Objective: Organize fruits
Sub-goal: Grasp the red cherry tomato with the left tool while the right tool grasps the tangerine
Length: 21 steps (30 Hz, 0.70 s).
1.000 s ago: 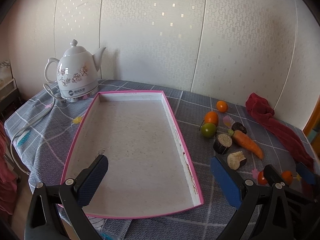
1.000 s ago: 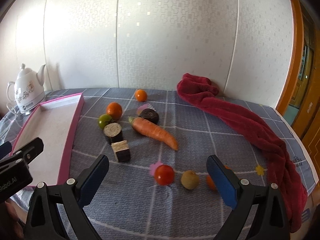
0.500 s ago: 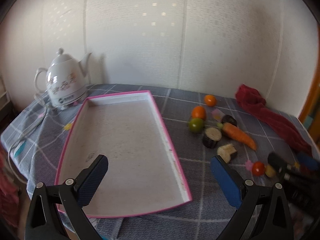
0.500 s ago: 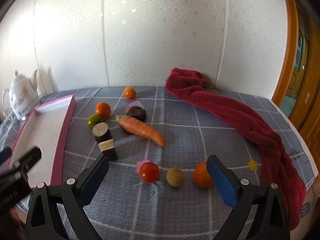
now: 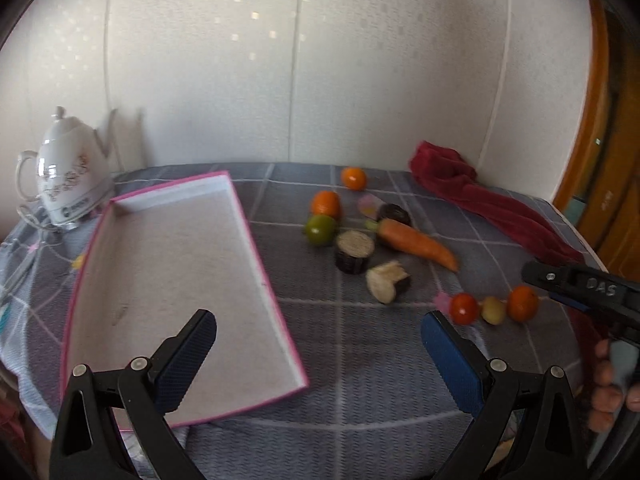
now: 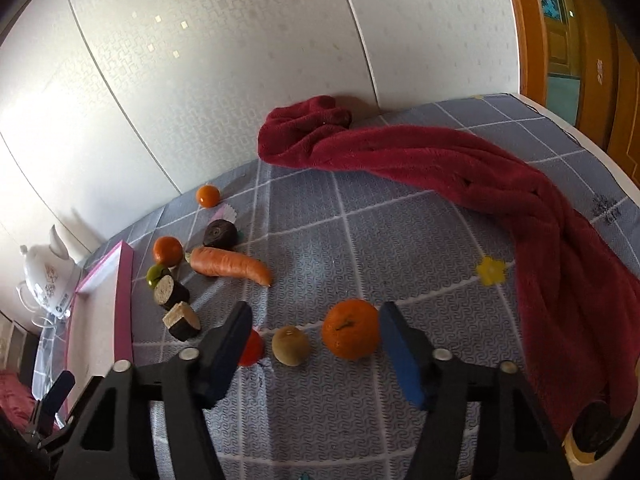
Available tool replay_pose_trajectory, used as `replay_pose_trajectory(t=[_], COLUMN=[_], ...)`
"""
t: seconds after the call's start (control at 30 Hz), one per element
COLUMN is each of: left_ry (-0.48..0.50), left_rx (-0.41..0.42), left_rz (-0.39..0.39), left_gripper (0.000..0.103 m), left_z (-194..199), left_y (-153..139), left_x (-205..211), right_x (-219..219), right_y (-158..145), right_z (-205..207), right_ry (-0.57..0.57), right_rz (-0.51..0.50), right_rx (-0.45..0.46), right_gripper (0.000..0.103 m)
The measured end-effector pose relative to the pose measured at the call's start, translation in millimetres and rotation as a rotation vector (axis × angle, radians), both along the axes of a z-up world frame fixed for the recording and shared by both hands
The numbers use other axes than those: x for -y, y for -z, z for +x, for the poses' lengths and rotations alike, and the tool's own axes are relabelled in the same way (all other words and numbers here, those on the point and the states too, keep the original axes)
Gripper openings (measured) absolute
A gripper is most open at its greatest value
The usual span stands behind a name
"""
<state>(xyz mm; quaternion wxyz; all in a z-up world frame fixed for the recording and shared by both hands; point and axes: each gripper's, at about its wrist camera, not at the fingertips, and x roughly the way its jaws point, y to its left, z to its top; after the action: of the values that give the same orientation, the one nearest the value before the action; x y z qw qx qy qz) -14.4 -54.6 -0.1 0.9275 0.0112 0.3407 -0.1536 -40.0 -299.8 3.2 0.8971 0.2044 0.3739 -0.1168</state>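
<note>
A pink-rimmed tray (image 5: 256, 236) lies empty on the grey checked cloth at the left. To its right lie two oranges (image 5: 326, 203), a green fruit (image 5: 320, 229), a carrot (image 5: 416, 243) and dark cut pieces (image 5: 354, 249). Nearer lie a red tomato (image 5: 464, 308), a kiwi (image 6: 290, 345) and an orange (image 6: 351, 334). My left gripper (image 5: 318, 344) is open and empty over the tray's near right corner. My right gripper (image 6: 316, 340) is open, its jaws standing either side of the kiwi and orange, close above the cloth.
A white kettle (image 5: 66, 180) with its cord stands at the far left behind the tray. A red towel (image 6: 460, 172) runs along the right side of the table. The wall is close behind. The table's right edge (image 6: 592, 148) lies beyond the towel.
My right gripper has moved forward and down, tilting, so the kiwi and orange now lie between its jaws. My left gripper has swung right, away from the kettle side.
</note>
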Motion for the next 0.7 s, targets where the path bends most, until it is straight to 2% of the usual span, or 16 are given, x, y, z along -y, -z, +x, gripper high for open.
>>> replay_pose_trajectory(t=[0.03,0.17,0.23,0.27,0.33,0.37,0.4,0.43,0.5,0.6,0.7], left_ry=[0.015,0.025,0.033,0.029,0.026,0.040,0.048,0.050,0.065,0.088,0.139], left_rx=[-0.006,0.001,-0.025,-0.056,-0.120,-0.141,-0.147,-0.143,-0.146,-0.144,-0.143], left_rz=[-0.004,0.008,-0.006,-0.022,-0.046,-0.049,-0.041,-0.022,-0.045,-0.107,-0.097], left_gripper=[0.102,0.102,0.097,0.092,0.090,0.080,0.074,0.074,0.074,0.074,0.074], left_z=[0,-4,-2,1,6,8,8,8,9,10,6], left_y=[0,2,5,9,18,21,22,23,23,18,17], left_x=[2,8,9,8,9,11,14,19,21,27,42], right_x=[-4,-15,-15,-16,-15,-13,-11,-9,-8,-7,-3], right_y=[0,1,2,2,2,2,3,5,8,11,13], right_z=[1,3,3,2,1,0,-1,0,2,4,5], right_ry=[-0.015,-0.047,-0.053,-0.055,-0.052,-0.046,-0.041,-0.041,-0.041,-0.041,-0.017], right_rz=[-0.017,-0.074,-0.082,-0.090,-0.111,-0.111,-0.105,-0.105,-0.111,-0.112,-0.111], right_rx=[-0.008,-0.015,-0.017,-0.018,-0.017,-0.017,-0.022,-0.030,-0.051,-0.065,-0.075], right_gripper=[0.058,0.058,0.058,0.058,0.056,0.055,0.052,0.047,0.042,0.042,0.042])
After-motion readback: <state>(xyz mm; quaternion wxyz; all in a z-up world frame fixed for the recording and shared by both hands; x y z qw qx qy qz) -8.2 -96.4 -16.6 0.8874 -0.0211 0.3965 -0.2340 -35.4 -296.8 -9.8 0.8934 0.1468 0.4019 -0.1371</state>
